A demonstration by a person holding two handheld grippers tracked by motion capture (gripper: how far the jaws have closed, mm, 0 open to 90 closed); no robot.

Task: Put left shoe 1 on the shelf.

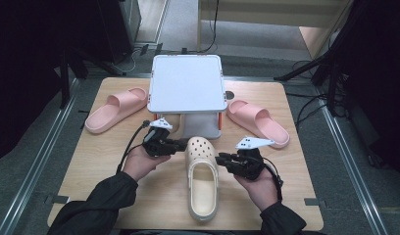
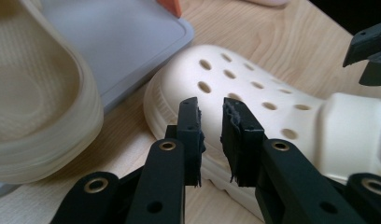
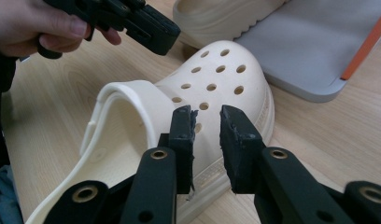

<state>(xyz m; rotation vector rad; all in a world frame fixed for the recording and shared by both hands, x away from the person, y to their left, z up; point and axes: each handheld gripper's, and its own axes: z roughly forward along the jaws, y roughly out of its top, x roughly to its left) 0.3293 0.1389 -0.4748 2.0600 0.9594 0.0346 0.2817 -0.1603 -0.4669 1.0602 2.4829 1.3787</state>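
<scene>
Grey flooring and dark stands are seen around a light wooden surface (image 1: 90, 161) in the high view. At the upper centre of that surface a small grey two-level rack (image 1: 187, 83) with orange posts is placed. A pink slide (image 1: 114, 109) is laid at the upper left of the surface and a second pink slide (image 1: 258, 122) at the upper right, both beside the rack.

A cream clog (image 1: 202, 177) with a perforated toe is set at the lower centre of the high view, its toe directed towards the rack and its heel towards the bottom edge. Another cream shoe (image 2: 37, 112) is seen at the left of the left gripper view, resting on the rack's lower grey shelf.

The left gripper (image 1: 180, 145) is held by the left hand (image 1: 141, 161) just left of the clog's toe; in the left gripper view its jaws are parted by a narrow gap with nothing between them, the clog's toe lying just beyond. The right gripper (image 1: 221, 159) is held by the right hand (image 1: 259, 183) just right of the clog's middle; in the right gripper view its jaws are likewise slightly apart and empty, aimed at the clog's side.
</scene>
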